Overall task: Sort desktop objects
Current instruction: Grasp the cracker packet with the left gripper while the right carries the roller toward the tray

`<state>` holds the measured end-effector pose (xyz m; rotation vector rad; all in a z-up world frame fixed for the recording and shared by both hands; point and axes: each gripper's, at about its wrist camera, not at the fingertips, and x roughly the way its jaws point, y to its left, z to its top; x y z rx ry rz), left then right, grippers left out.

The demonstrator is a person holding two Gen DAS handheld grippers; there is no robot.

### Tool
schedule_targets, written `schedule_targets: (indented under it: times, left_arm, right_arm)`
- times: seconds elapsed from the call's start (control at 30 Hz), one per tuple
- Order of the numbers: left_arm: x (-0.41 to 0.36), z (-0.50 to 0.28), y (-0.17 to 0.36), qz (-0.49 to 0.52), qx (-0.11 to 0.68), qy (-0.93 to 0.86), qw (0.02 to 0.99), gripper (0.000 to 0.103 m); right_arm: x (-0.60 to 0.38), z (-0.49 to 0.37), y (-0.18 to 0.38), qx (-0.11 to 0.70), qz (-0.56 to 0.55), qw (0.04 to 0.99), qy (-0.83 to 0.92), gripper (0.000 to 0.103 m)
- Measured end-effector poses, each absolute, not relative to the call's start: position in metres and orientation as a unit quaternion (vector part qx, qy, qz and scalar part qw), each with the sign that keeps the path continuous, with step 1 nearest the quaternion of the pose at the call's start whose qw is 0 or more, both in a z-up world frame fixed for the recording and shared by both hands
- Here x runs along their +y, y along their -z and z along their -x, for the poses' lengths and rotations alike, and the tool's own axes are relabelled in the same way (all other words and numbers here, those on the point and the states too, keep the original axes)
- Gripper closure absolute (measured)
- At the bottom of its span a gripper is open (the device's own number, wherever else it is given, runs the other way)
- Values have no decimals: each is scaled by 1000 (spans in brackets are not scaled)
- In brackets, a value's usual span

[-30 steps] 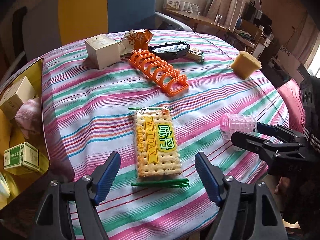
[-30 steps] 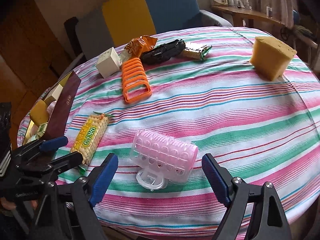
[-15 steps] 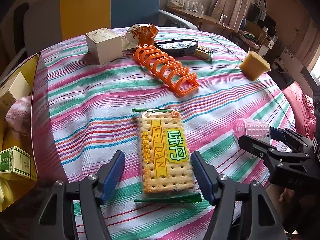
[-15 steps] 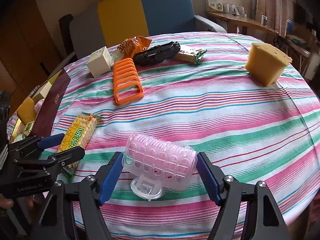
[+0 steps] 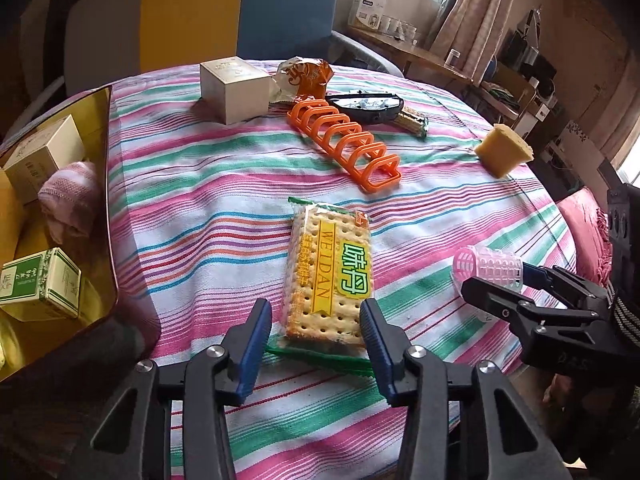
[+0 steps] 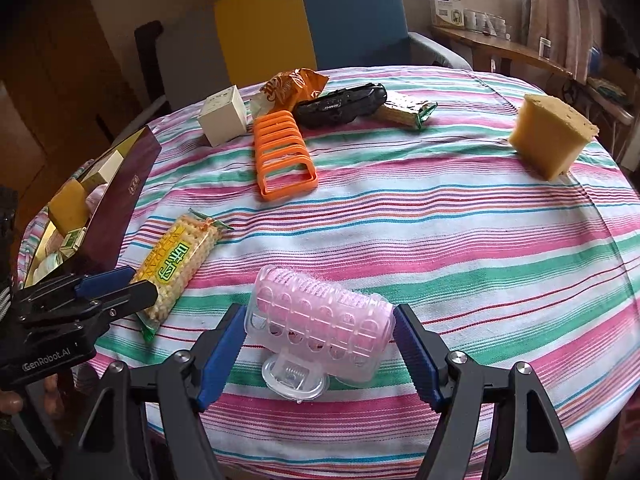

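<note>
The near end of the cracker packet (image 5: 328, 276) sits low between the left gripper's (image 5: 316, 332) blue pads; whether they touch it is unclear, and the jaws stand apart. The right gripper (image 6: 320, 332) brackets the pink hair roller (image 6: 320, 316) on the striped tablecloth (image 6: 460, 240), jaws spread, contact hard to judge. Both grippers lie low, pointing across the table. At the left edge, an open gold-lined box (image 5: 106, 184) holds small cartons and a pink cloth.
</note>
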<state>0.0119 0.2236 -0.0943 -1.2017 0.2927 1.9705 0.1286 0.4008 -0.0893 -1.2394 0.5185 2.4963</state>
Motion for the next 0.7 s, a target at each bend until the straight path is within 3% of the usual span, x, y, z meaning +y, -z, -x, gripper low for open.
schedule_targets:
  times: [0.07, 0.33, 0.37, 0.47, 0.7]
  left_arm:
    - [225, -13, 91, 466, 126, -781, 396, 35]
    - [247, -12, 95, 463, 164, -770, 407, 35]
    - [247, -12, 98, 465, 165, -770, 404, 36]
    - [246, -9, 104, 470, 165, -771, 397, 53]
    - [230, -8, 98, 469, 134, -778, 395, 54]
  right_arm:
    - [400, -130, 89, 183, 431, 153, -870, 28]
    - [400, -133, 90, 180, 432, 149, -871, 28]
    - [401, -133, 90, 181, 431, 148, -871, 28]
    - [402, -133, 90, 181, 429, 146, -873, 28]
    - [400, -128, 89, 181, 427, 137, -876, 28]
